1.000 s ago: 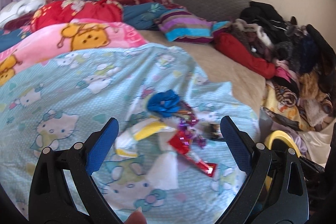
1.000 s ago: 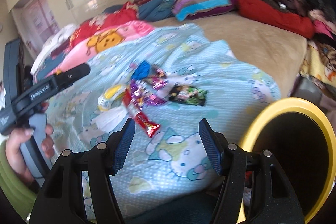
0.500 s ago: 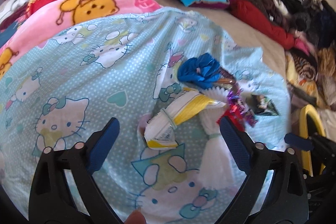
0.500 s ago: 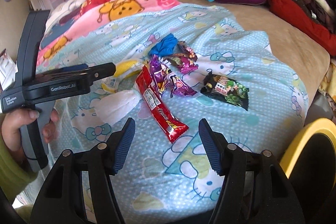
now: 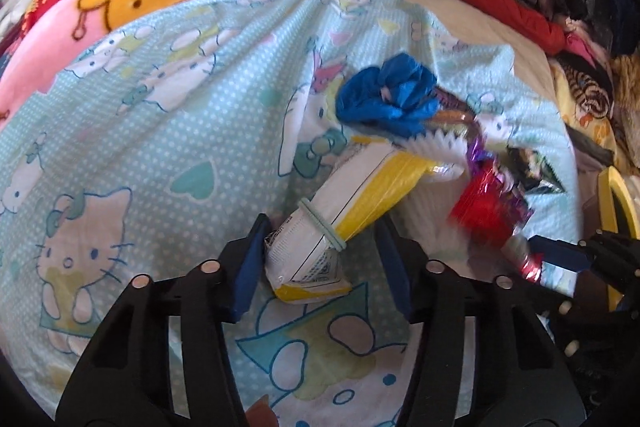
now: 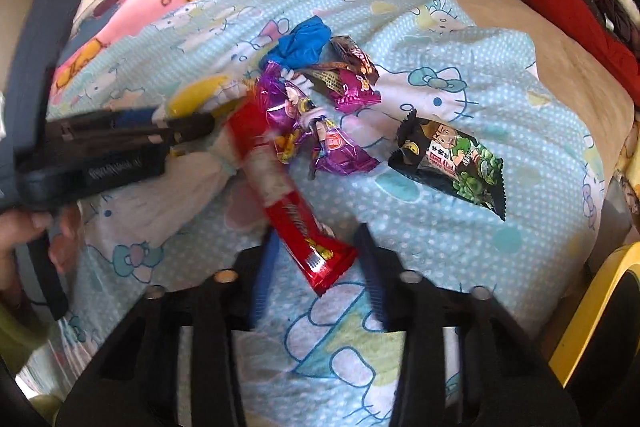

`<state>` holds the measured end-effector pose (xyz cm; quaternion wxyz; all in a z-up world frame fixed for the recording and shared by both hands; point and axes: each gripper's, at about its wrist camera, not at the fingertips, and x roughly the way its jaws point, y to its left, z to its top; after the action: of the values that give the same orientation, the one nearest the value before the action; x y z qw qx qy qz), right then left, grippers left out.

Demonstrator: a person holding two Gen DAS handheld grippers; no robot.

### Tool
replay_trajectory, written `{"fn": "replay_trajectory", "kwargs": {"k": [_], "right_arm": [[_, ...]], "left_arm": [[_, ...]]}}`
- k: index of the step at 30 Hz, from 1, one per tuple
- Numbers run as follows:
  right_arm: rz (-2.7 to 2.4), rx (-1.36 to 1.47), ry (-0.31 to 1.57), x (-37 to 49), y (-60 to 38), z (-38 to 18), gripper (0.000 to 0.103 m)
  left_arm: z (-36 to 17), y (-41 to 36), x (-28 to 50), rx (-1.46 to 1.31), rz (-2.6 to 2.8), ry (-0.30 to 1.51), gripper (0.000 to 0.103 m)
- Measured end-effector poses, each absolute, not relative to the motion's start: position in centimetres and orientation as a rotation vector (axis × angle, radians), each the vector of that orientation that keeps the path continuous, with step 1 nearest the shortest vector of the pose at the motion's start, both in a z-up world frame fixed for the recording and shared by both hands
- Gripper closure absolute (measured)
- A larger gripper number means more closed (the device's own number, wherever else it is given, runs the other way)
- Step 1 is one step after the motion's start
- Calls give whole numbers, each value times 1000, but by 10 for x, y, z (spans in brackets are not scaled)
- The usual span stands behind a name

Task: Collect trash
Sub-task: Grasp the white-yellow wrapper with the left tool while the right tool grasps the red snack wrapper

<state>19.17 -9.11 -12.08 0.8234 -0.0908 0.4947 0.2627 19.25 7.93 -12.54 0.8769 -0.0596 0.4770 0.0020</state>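
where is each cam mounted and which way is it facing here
Left wrist: sits on the left gripper, facing across the bed; its open fingers straddle the banded yellow-and-white packet; the right gripper enters at right.
Right wrist: sits on the right gripper, open around the long red wrapper; the left gripper and hand show at left.
Shared: crumpled blue plastic, light-blue cartoon-cat blanket, yellow-rimmed bin.

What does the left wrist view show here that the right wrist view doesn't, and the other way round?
Left wrist only: the rubber band around the white and yellow packet between the open left claw. Right wrist only: the whole green and black snack bag and the open right claw astride the red wrapper. Both: the crumpled blue bag and yellow bin.
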Motion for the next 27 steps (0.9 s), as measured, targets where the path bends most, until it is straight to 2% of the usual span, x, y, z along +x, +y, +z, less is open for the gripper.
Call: {"fn": "replay_trajectory", "kwargs": {"k": [2, 6, 8, 27], "right_arm": [[571, -164, 1048, 191, -95, -118, 82], [584, -108, 1051, 184, -103, -113, 84], [587, -95, 1045, 180, -104, -110, 84], [632, -82, 946, 131, -111, -78, 84]], "left_arm": [[-129, 80, 192, -131, 10, 998, 64], [-130, 86, 189, -163, 22, 990, 73], [-129, 90, 186, -189, 23, 983, 75], [-77, 101, 141, -274, 26, 840, 76]]}}
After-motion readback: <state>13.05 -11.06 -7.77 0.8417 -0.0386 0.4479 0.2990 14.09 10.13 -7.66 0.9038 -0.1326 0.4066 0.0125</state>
